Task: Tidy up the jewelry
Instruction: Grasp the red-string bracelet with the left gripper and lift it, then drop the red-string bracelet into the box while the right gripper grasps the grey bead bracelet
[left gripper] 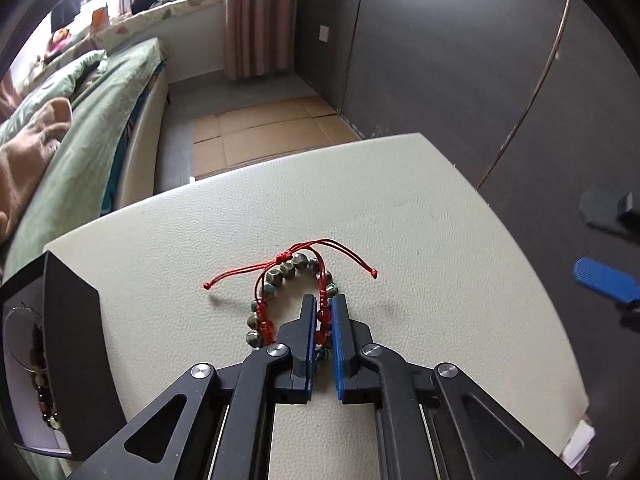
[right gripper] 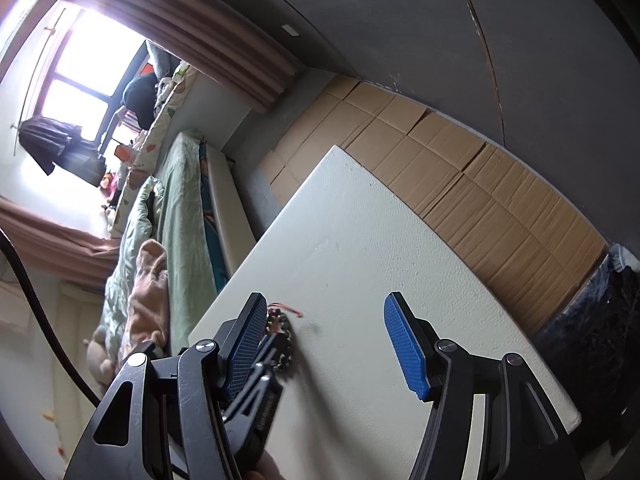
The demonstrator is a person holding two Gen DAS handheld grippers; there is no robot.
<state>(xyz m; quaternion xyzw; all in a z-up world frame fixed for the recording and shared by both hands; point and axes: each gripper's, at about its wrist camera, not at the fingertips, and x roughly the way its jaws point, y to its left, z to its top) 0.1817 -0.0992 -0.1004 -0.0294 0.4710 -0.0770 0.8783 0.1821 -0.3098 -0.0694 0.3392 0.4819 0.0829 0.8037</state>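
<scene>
A beaded bracelet point(left gripper: 280, 274) of dark green-brown beads with red cords and red beads lies on the cream table point(left gripper: 400, 208). My left gripper point(left gripper: 322, 304) is nearly shut, its blue pads on either side of the bracelet's right strand of red beads. A black jewelry box point(left gripper: 68, 352) stands open at the left table edge with bead bracelets and a thin ring inside. My right gripper point(right gripper: 326, 308) is open and empty above the table, to the right of the bracelet point(right gripper: 280, 328); one of its blue fingertips point(left gripper: 600, 284) shows in the left wrist view.
A bed with green bedding point(left gripper: 80, 128) runs along the left of the table. Flattened cardboard point(right gripper: 460, 168) covers the floor beyond the table. A dark wall point(left gripper: 440, 40) and a pink curtain point(left gripper: 256, 16) stand behind. A dark bag point(right gripper: 592, 328) sits at the table's right.
</scene>
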